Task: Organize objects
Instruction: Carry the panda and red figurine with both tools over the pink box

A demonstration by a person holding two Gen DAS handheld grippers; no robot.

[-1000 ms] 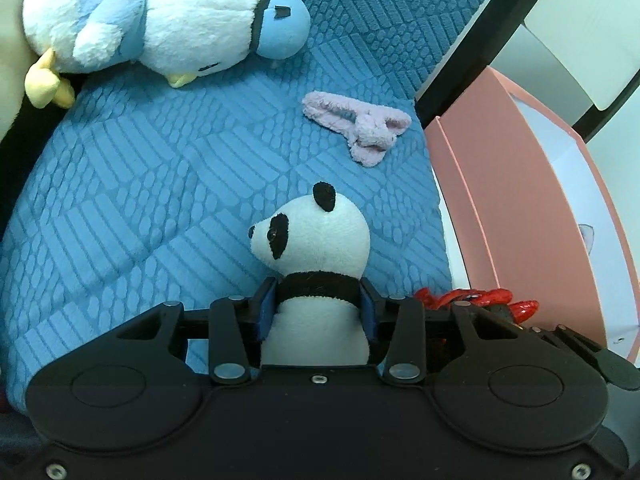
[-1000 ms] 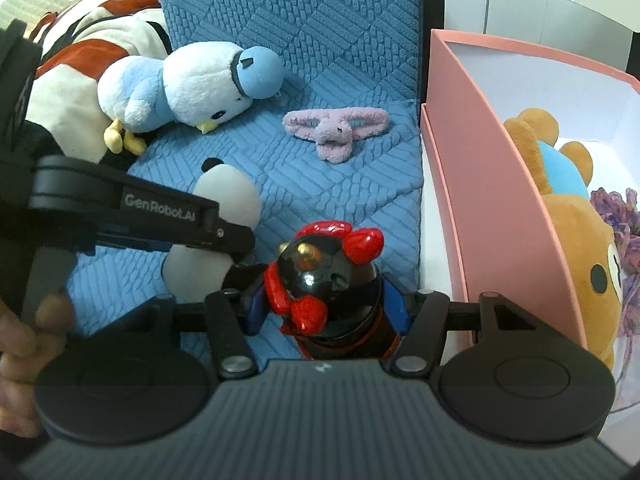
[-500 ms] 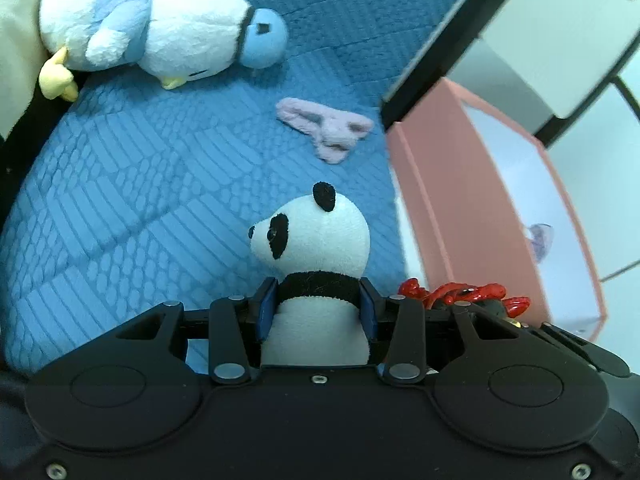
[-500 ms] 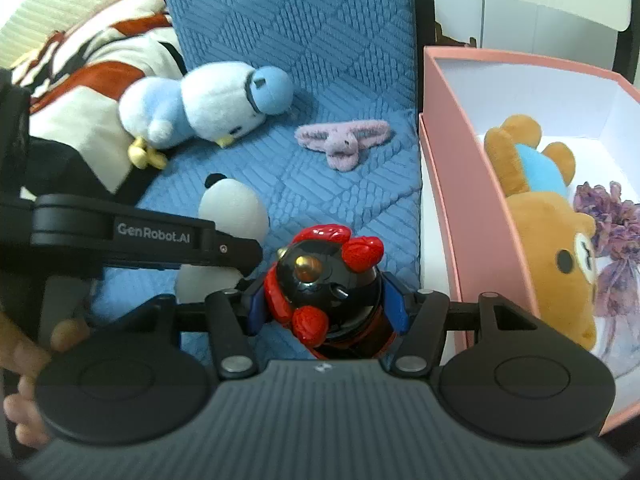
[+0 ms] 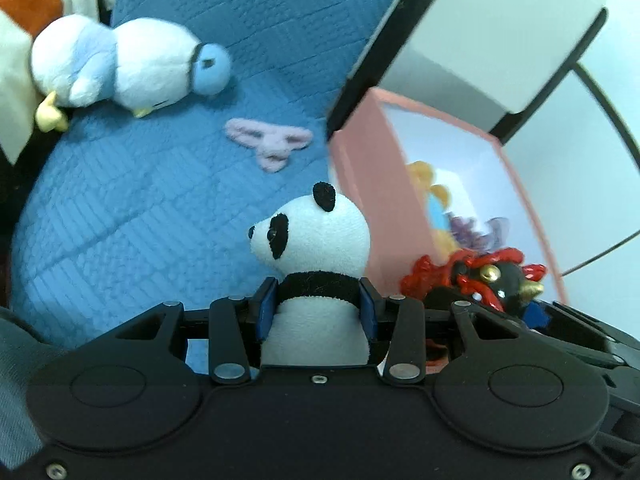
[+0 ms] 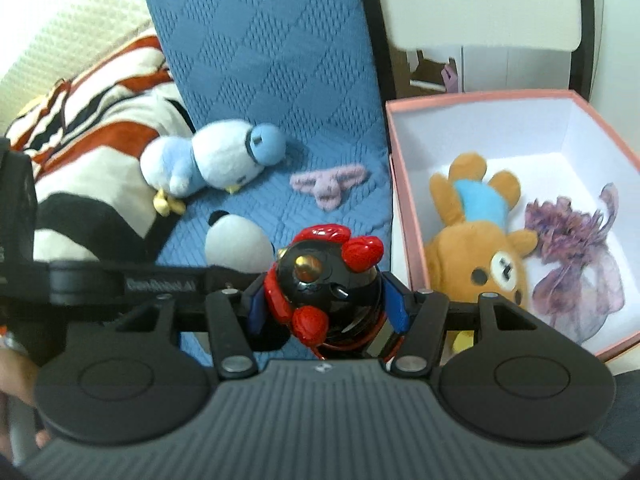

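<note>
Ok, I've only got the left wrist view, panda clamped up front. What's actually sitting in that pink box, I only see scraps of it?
Observer: The right wrist view looks into the pink box. A brown teddy bear with a blue patch lies inside, near the wall closest to the blue cover.
Operator: Anything else in there?
Observer: A purple frilly pouch lies beside the bear, on the side away from the blue cover.
Operator: And that red and black toy, is it properly held?
Observer: Yes, the right gripper has its blue pads on both sides of the red and black toy.
Operator: Is the box full?
Observer: No, white floor shows beyond the bear.
</note>
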